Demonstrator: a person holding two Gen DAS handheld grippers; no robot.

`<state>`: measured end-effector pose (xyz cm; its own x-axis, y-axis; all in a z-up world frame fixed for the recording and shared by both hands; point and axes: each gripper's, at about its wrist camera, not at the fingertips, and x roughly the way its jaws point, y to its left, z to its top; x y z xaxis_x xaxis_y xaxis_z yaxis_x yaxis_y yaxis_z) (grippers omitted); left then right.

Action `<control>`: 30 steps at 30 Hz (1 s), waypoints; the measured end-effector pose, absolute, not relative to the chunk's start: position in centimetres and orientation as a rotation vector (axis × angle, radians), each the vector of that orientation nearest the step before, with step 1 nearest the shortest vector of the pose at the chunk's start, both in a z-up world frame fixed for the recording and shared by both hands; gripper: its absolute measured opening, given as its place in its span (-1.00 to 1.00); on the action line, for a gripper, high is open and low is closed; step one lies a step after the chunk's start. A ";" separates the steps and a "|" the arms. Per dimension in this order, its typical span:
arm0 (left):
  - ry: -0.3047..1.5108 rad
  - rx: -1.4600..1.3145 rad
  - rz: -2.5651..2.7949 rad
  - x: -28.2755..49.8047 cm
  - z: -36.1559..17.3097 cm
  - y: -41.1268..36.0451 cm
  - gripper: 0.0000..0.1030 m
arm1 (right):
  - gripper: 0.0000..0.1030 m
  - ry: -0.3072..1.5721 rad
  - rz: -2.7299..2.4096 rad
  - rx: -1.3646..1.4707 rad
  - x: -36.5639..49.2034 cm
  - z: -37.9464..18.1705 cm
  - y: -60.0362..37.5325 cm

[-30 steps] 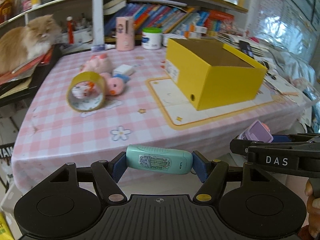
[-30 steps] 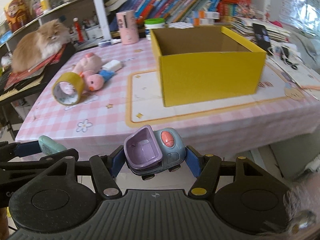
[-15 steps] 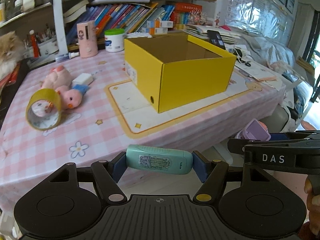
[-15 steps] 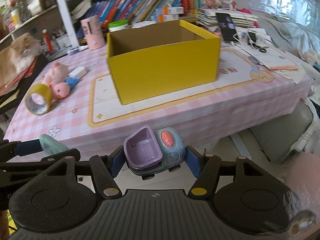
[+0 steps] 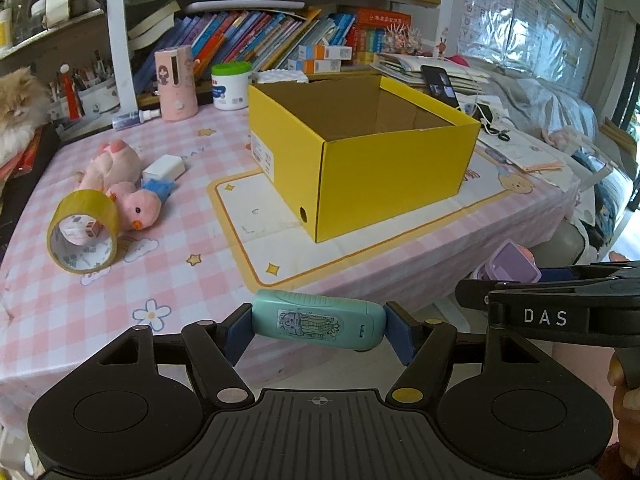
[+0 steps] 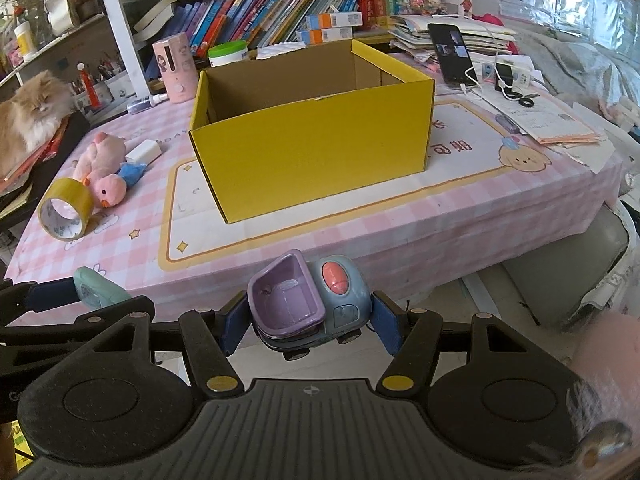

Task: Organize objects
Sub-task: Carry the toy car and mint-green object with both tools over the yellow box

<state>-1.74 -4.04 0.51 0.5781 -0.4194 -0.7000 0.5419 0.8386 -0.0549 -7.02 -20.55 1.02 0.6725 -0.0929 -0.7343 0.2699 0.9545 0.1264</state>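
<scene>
My left gripper is shut on a mint-green oblong gadget with a sticker, held off the near table edge. My right gripper is shut on a blue toy car with a purple bucket, also short of the table. An open, empty yellow cardboard box stands on a mat at mid table. To its left lie a tape roll, pink plush toys and a small white block. The right gripper and toy car show in the left wrist view.
The table has a pink checked cloth. A pink cup and a green-lidded white jar stand at the back by bookshelves. A cat lies at the far left. A phone and papers are at the right.
Both grippers have swung right and come closer to the table, holding their objects. The yellow box now looms larger and more central in both views.
</scene>
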 end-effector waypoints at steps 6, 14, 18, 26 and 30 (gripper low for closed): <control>0.772 0.174 -0.569 -1.5 0.5 -4.7 0.35 | 0.20 0.814 -0.202 0.233 -6.6 1.0 -21.1; 0.745 0.201 -0.583 -1.2 0.8 -5.9 0.35 | 0.20 0.813 -0.214 0.236 -6.3 1.0 -22.1; 0.727 0.216 -0.594 -1.0 1.0 -6.8 0.35 | 0.20 0.811 -0.218 0.235 -5.9 1.1 -22.6; 0.700 0.215 -0.602 0.2 1.5 -8.2 0.35 | 0.20 0.807 -0.220 0.227 -4.5 1.5 -23.8; 0.683 0.213 -0.604 0.9 1.9 -9.0 0.35 | 0.20 0.800 -0.216 0.221 -3.4 1.8 -24.5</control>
<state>0.91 -8.96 1.87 0.6138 -0.4523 -0.6471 0.5875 0.8092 -0.0083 -3.40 -24.50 1.83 0.6773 -0.1073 -0.7278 0.2734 0.9552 0.1136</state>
